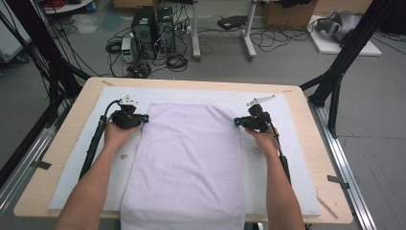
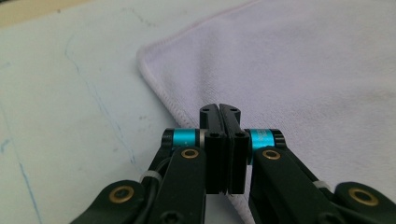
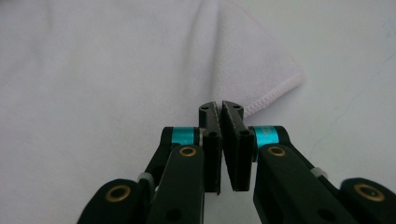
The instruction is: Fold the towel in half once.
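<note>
A pale lilac towel (image 1: 186,158) lies flat along the middle of the table and hangs over the near edge. My left gripper (image 1: 143,118) sits at the towel's left edge near the far left corner. In the left gripper view its jaws (image 2: 219,108) are pressed together, with the towel's hemmed edge (image 2: 163,93) running in between them. My right gripper (image 1: 238,122) is at the towel's right edge near the far right corner. Its jaws (image 3: 220,106) meet at the tips on the towel's hem (image 3: 275,91), and the cloth (image 3: 116,70) puckers slightly there.
A white mat (image 1: 287,158) covers the wooden table (image 1: 72,129) under the towel and leaves bare strips on both sides. Black frame posts (image 1: 342,57) stand at the table's far corners. Computer towers (image 1: 153,31) and cables lie on the floor beyond.
</note>
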`<state>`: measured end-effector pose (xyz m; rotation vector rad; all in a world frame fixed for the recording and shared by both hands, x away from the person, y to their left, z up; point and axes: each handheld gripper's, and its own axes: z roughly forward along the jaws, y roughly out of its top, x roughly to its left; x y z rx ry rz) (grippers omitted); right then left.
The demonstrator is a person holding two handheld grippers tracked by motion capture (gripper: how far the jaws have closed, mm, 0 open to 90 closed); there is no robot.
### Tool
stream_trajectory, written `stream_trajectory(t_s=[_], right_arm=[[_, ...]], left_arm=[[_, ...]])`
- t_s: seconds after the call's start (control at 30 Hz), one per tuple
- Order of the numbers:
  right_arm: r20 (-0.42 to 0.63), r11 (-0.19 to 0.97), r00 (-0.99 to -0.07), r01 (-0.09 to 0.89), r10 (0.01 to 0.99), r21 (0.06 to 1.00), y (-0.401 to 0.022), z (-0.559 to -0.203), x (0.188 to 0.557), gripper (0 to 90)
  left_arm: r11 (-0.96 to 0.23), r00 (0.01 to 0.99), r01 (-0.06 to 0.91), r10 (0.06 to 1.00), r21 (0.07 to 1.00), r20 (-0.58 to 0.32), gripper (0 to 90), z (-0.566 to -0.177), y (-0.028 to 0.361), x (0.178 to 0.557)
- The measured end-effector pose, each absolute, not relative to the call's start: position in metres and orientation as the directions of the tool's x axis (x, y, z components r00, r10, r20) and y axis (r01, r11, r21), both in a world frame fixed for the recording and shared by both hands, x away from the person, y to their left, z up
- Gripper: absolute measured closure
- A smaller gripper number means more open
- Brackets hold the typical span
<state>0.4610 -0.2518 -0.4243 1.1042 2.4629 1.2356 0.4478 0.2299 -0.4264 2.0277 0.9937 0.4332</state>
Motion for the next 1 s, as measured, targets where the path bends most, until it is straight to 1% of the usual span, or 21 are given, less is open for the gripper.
stream_trajectory(t_s=[0.03,0.07,0.2,0.27,0.33,0.4,0.5,0.7,0.73,0.77,0.83,0.9,0.93,1.0], right_arm=[[0.196,0.345,-0.703,0.547,0.684,0.763,-0.254,-0.419,0.46,86.5],[0.198,0.342,-0.709,0.541,0.677,0.768,-0.255,-0.414,0.459,86.5],[0.179,0.367,-0.738,0.512,0.651,0.777,-0.254,-0.399,0.449,86.6],[0.188,0.379,-0.752,0.512,0.632,0.771,-0.253,-0.392,0.44,86.6],[0.179,0.401,-0.772,0.495,0.609,0.771,-0.253,-0.387,0.429,86.6],[0.186,0.406,-0.787,0.487,0.588,0.774,-0.253,-0.385,0.414,86.6],[0.162,0.444,-0.8,0.474,0.578,0.76,-0.254,-0.387,0.395,86.6],[0.184,0.487,-0.806,0.503,0.563,0.714,-0.26,-0.411,0.362,86.0],[0.182,0.507,-0.81,0.506,0.557,0.698,-0.259,-0.416,0.358,85.2],[0.174,0.517,-0.811,0.504,0.558,0.692,-0.259,-0.42,0.356,81.8],[0.199,0.489,-0.798,0.523,0.568,0.698,-0.265,-0.422,0.355,71.2],[0.204,0.444,-0.783,0.522,0.587,0.728,-0.27,-0.419,0.357,63.5],[0.217,0.408,-0.779,0.518,0.589,0.752,-0.272,-0.415,0.359,62.9],[0.205,0.4,-0.778,0.507,0.594,0.763,-0.272,-0.41,0.363,61.3]], left_arm=[[-0.363,0.642,0.482,0.766,0.797,-0.039,88.4,-0.423,0.231,0.446],[-0.365,0.648,0.474,0.761,0.801,-0.037,88.4,-0.42,0.231,0.444],[-0.382,0.675,0.443,0.737,0.811,-0.022,88.4,-0.407,0.237,0.43],[-0.379,0.689,0.434,0.724,0.817,-0.03,88.4,-0.402,0.24,0.421],[-0.389,0.704,0.41,0.71,0.825,-0.015,88.4,-0.399,0.241,0.407],[-0.38,0.712,0.401,0.701,0.833,-0.023,88.3,-0.401,0.242,0.392],[-0.39,0.732,0.384,0.681,0.837,-0.019,88.3,-0.407,0.246,0.369],[-0.419,0.768,0.382,0.639,0.824,-0.032,87.2,-0.421,0.252,0.338],[-0.432,0.773,0.387,0.634,0.815,-0.032,85.0,-0.423,0.253,0.335],[-0.43,0.773,0.402,0.633,0.808,-0.047,77.6,-0.423,0.254,0.334],[-0.425,0.765,0.411,0.641,0.806,-0.052,67.2,-0.423,0.256,0.335],[-0.396,0.756,0.417,0.651,0.818,-0.07,63.1,-0.42,0.258,0.34],[-0.393,0.752,0.412,0.656,0.822,-0.063,61.7,-0.418,0.258,0.342],[-0.383,0.748,0.407,0.661,0.829,-0.062,61.7,-0.415,0.258,0.351]])
